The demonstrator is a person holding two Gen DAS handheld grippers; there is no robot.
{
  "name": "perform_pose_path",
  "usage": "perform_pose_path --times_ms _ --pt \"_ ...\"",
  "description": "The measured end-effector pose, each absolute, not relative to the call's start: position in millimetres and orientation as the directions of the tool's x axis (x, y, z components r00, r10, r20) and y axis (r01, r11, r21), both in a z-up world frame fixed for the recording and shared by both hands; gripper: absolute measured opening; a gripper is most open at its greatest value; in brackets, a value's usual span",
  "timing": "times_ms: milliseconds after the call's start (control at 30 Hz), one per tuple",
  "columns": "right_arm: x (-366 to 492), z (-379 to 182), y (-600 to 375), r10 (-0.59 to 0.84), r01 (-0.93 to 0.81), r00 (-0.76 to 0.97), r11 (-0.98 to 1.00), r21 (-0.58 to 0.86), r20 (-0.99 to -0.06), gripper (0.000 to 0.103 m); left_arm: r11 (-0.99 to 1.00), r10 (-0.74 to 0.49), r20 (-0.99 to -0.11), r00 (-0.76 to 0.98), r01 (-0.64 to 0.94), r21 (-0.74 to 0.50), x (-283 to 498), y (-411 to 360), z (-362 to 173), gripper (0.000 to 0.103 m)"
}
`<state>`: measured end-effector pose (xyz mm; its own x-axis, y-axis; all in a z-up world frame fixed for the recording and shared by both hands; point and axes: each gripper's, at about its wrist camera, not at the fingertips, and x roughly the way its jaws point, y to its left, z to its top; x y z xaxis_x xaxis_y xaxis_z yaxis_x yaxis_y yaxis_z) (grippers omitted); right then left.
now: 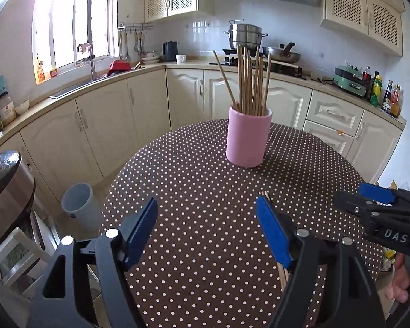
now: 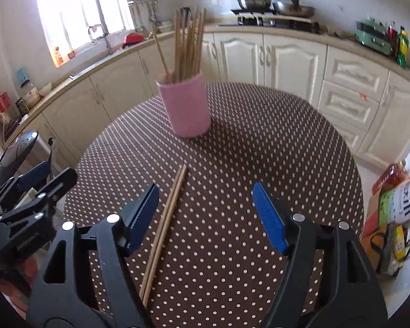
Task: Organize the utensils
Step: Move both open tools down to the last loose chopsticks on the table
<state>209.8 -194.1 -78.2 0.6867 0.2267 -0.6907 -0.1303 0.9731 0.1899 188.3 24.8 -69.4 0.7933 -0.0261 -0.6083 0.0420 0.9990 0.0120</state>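
Pink holder (image 1: pixel 248 139), tan chopsticks (image 2: pixel 164 224), brown tablecloth (image 1: pixel 205 196) (white polka dots), blue-padded black fingers (image 1: pixel 139 229)

Both wrist views look forward and down past own tongs, near the desk (image 1: pixel 205 191), sharing pink cup (image 1: pixel 247 138), kitchen counter (image 1: pixel 101 82)
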Motion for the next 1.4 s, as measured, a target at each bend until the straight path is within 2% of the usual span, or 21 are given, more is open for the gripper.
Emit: perform_pose_path --times_ms 300,700,1233,1300,1400 --pt "214.4 -120.8 -190.7 0.201 -0.065 0.630 0.976 0.207 -0.750 0.071 0.997 -0.057 -0.650 0.757 0.072 -0.004 185.9 23.4 -100.4 0.073" --pt "220.1 -152.1 -153.1 0.192 -0.070 0.580 0.980 0.186 -0.792 0.071 0.997 -0.079 -0.701 0.709 0.053 -0.059 195.7 32.8 -136.3 0.073" --pt "247.6 -157.5 -108.7 0.056 -0.045 0.590 0.998 0.037 -0.805 0.071 0.997 -0.063 -0.703 0.708 0.014 -0.074 202.8 52.1 -143.9 0.073" --pt "251.4 -156.8 -101.0 0.035 -0.041 0.587 0.999 0.013 -0.809 0.065 0.997 -0.063 -0.704 0.707 0.010 -0.079 204.2 52.2 -144.1 0.073" --pt "255.6 -154.4 -90.5 0.048 -0.049 0.576 0.999 0.024 -0.816 0.038 0.997 -0.059 -0.708 0.704 0.001 -0.082 206.2 53.2 -144.3 0.073"
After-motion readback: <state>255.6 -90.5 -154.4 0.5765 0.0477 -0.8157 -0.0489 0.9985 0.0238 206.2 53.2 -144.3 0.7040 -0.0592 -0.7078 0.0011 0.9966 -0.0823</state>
